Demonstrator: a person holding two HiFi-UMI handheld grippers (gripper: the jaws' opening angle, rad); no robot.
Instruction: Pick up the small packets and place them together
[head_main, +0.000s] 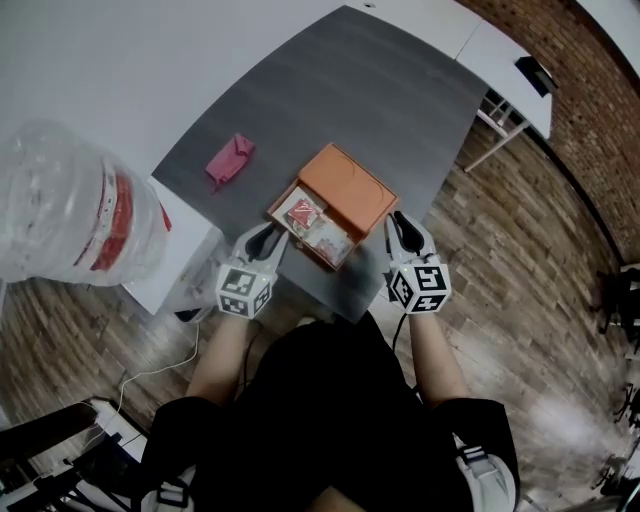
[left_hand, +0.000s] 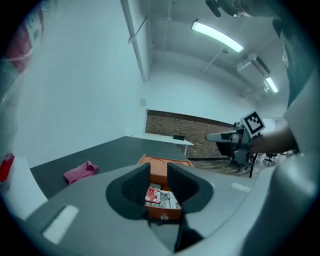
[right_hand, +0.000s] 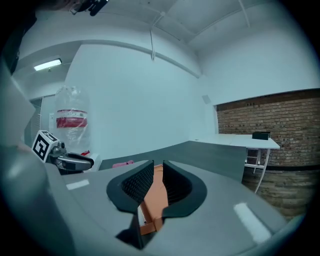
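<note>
- Person's dark top (head_main: 340, 420) fills the bottom of the head view, with both forearms reaching forward to the near edge of the bench (head_main: 390, 90).
- Left gripper (head_main: 267, 237): sits at the bench's near edge, just beside the near-left side of the orange box (head_main: 350, 185). The jaws stand a narrow gap apart with nothing between the pads. The box shows through the gap in the left gripper view, but lies further off.
- Right gripper (head_main: 402, 228): sits off the box's near-right corner, close but apparently not touching. The jaws are nearly together with a slim slot left. The orange edge of the box lines up behind that slot, and I judge it seen through, not gripped. This gripper is empty too.
- Small packets (head_main: 303, 213): a red-and-white one and at least one paler one lie side by side in the box's pulled-out tray (head_main: 335, 262), between the two grippers. Whether they touch or overlap I cannot tell.
- Pink cloth (head_main: 230, 160): crumpled on the bench, well apart to the left of the box. It could be wrapping, too small to say.
- Clear plastic bottle (head_main: 70, 205) with a red band looms at far left, off the bench.
- Progress, as a judgement: every packet I can see is already gathered in the tray, and none lies loose on the dark surface. Either the grouping is done, or the lifting out has not started. Neither gripper carries anything now.
</note>
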